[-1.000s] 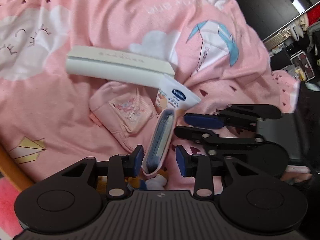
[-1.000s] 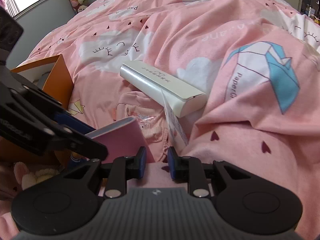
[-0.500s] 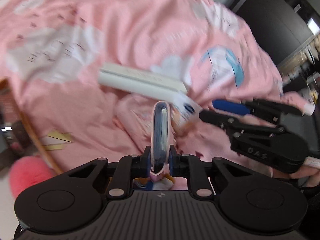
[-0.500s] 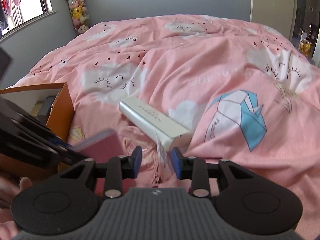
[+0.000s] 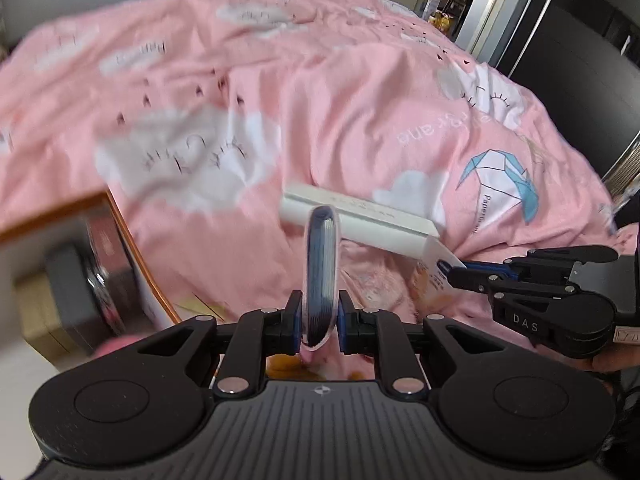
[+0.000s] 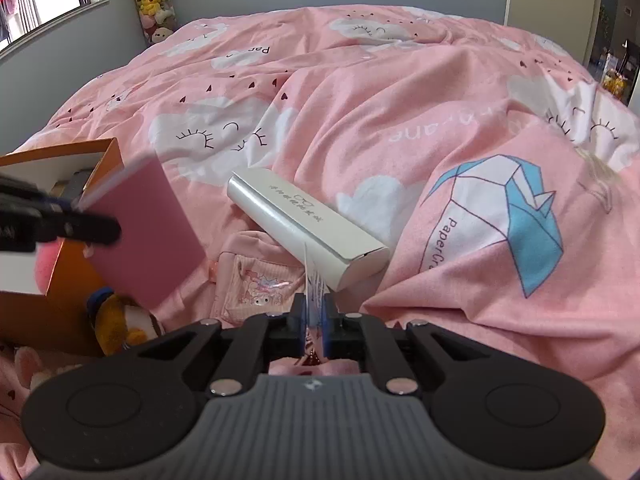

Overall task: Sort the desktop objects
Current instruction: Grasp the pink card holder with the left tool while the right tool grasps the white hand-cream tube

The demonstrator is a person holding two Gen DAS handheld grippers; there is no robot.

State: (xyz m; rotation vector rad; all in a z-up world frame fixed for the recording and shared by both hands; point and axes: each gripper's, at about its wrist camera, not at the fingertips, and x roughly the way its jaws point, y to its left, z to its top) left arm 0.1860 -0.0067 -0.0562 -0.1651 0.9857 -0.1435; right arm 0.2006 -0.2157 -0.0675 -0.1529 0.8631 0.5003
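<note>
My left gripper (image 5: 318,316) is shut on a thin pink notebook (image 5: 320,272), held edge-on above the bed; from the right wrist its pink cover (image 6: 148,236) hangs in front of the orange box. My right gripper (image 6: 314,314) is shut on the flat crimped end of a white cream tube (image 6: 314,282), which lies against a long white box (image 6: 304,220). Seen from the left wrist, the right gripper (image 5: 456,272) pinches that tube (image 5: 436,262) at the white box's (image 5: 360,224) right end.
A pink pouch (image 6: 256,280) lies under the tube on the pink quilt (image 6: 400,100). An open orange box (image 5: 132,256) with items inside stands at the left bed edge. A plush toy (image 6: 120,324) sits beside it. Dark furniture lines the right side.
My left gripper closed on the pink notebook and lifted it off the quilt, swinging left toward the orange box. My right gripper closed on the tube's end.
</note>
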